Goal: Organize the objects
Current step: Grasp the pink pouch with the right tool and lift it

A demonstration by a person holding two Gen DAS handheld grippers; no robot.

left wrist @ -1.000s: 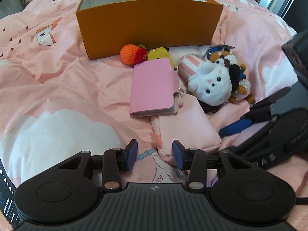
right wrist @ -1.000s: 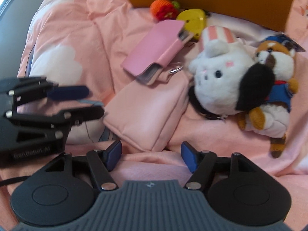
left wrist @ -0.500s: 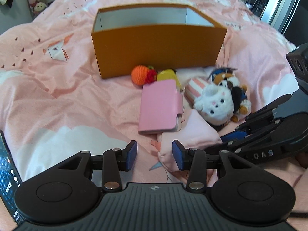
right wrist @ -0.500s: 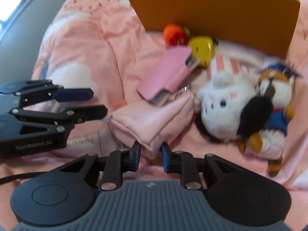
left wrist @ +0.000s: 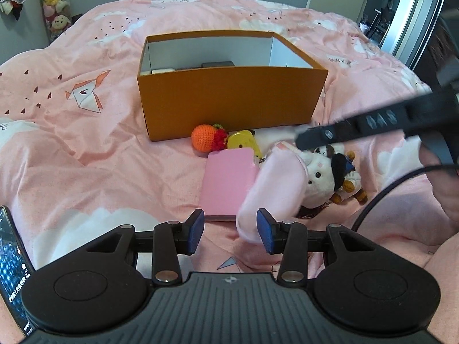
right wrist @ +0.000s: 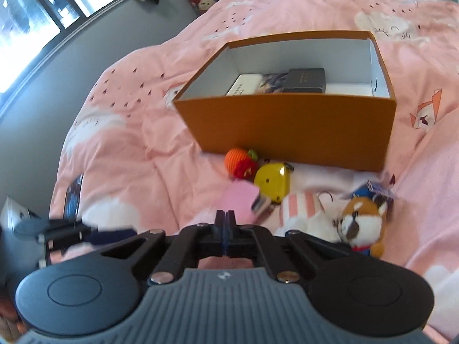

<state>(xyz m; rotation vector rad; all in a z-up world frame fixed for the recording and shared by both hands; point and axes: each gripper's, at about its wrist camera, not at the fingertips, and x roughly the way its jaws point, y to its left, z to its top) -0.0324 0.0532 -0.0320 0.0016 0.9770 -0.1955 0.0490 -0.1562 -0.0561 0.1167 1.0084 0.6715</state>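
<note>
An open orange box [left wrist: 229, 100] stands on the pink bed and also shows in the right wrist view [right wrist: 289, 126], with a few flat items inside. In front of it lie an orange crochet ball [left wrist: 204, 137], a yellow toy [left wrist: 243, 142], a pink card holder [left wrist: 228, 185] and plush toys [left wrist: 324, 177]. My right gripper [left wrist: 301, 142] is shut on a soft pink pouch [left wrist: 272, 195], which hangs from it above the bed. In its own view the right gripper [right wrist: 225, 218] has its jaws together and the pouch is hidden below. My left gripper [left wrist: 230, 230] is open and empty, low over the bed.
A phone [left wrist: 13, 261] lies at the left edge of the bed. More plush toys [left wrist: 56, 3] hang on the far wall. A red-panda plush [right wrist: 363, 223] lies right of the striped one. The pink bedding [left wrist: 86, 149] spreads out to the left.
My right gripper has closed on the pink pouch and lifted it off the bed. Both grippers have drawn back and risen, so the box's inside shows.
</note>
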